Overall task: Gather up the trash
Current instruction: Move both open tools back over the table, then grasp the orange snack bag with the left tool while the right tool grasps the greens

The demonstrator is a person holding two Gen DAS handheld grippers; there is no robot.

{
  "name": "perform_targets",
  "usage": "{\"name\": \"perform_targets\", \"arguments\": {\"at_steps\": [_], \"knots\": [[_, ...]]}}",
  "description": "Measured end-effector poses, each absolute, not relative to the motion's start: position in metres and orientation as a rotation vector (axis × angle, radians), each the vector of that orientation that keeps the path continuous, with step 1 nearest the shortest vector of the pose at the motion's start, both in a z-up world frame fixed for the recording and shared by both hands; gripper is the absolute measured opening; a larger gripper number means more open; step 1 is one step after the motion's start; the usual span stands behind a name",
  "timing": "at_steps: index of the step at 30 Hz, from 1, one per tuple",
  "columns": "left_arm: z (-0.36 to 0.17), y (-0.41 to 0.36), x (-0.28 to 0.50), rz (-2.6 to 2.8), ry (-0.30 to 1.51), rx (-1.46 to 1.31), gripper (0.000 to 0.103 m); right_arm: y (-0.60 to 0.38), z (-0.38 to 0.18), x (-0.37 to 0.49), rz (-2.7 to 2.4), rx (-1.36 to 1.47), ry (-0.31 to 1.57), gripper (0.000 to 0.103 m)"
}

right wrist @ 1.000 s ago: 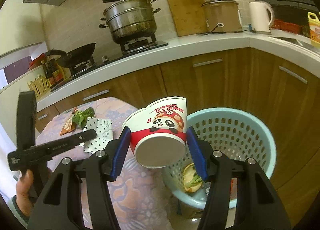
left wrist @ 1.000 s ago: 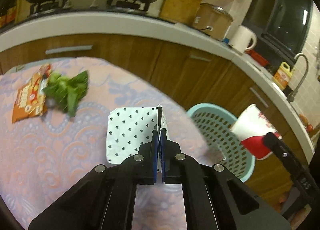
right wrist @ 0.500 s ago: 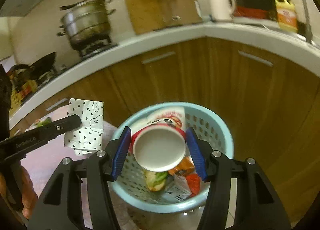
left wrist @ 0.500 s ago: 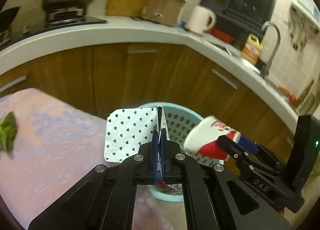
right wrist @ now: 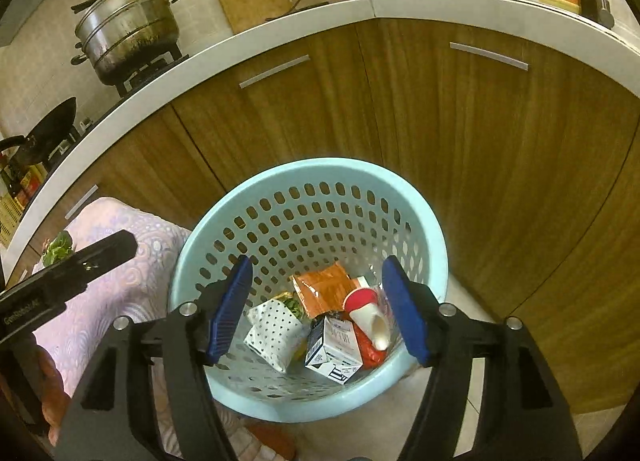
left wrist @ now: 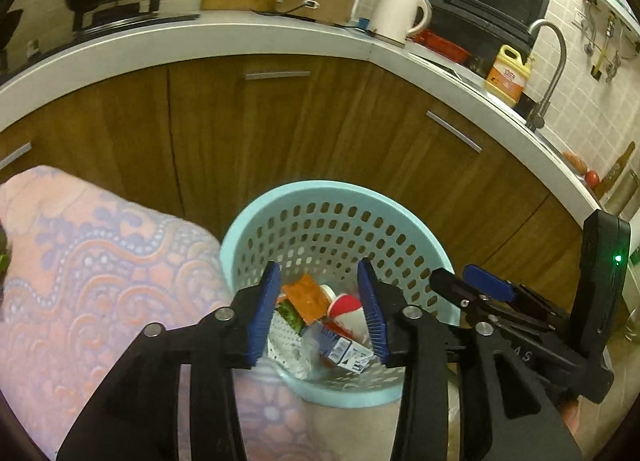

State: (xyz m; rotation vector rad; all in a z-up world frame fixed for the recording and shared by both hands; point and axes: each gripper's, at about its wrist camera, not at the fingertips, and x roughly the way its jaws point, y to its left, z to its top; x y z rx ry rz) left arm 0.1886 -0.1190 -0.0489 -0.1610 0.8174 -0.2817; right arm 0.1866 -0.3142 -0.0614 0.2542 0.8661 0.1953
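Trash (left wrist: 320, 313) sits in the basket (left wrist: 256, 217) in the left wrist view; our left gripper (left wrist: 322, 311) has just been opening, w/ nothing between its jaws. Right wrist view: right gripper (right wrist: 318, 311) has just been opening too, empty above cup (right wrist: 366, 317) & dotted packet (right wrist: 276, 331), while greens (right wrist: 58, 247) on the table (right wrist: 132, 245) are still left to collect.

A table (left wrist: 100, 281) under a pink and lilac patterned cloth (right wrist: 120, 281) fills the near left. Green leaves (right wrist: 58, 249) lie on the cloth at its far left end. Just right of the table, a pale blue perforated basket (right wrist: 420, 221) stands on the pale floor (right wrist: 472, 301), near the wooden cabinets.
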Motion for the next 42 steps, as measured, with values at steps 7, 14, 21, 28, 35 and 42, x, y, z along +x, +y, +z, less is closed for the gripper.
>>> {"name": "perform_targets", "arguments": {"at_steps": [7, 14, 21, 28, 35, 42], "knots": [[-0.036, -0.093, 0.169, -0.245, 0.774, -0.194, 0.043, -0.297, -0.040, 0.176, 0.244, 0.242, 0.826, 0.064], [-0.014, -0.047, 0.140, -0.156, 0.694, -0.229, 0.048, -0.245, -0.013, 0.162, 0.356, 0.182, 0.790, 0.064], [0.005, 0.024, 0.106, -0.013, 0.635, -0.248, 0.052, -0.172, 0.012, 0.154, 0.494, 0.102, 0.775, 0.064], [-0.002, 0.105, 0.090, 0.131, 0.670, -0.249, 0.056, -0.088, 0.022, 0.156, 0.630, 0.011, 0.783, 0.063], [-0.033, 0.137, 0.109, 0.138, 0.776, -0.177, 0.056, -0.024, 0.017, 0.167, 0.743, -0.019, 0.747, 0.059], [-0.051, 0.152, 0.119, 0.139, 0.800, -0.210, 0.050, -0.006, -0.014, 0.178, 0.785, 0.027, 0.771, 0.059]]}}
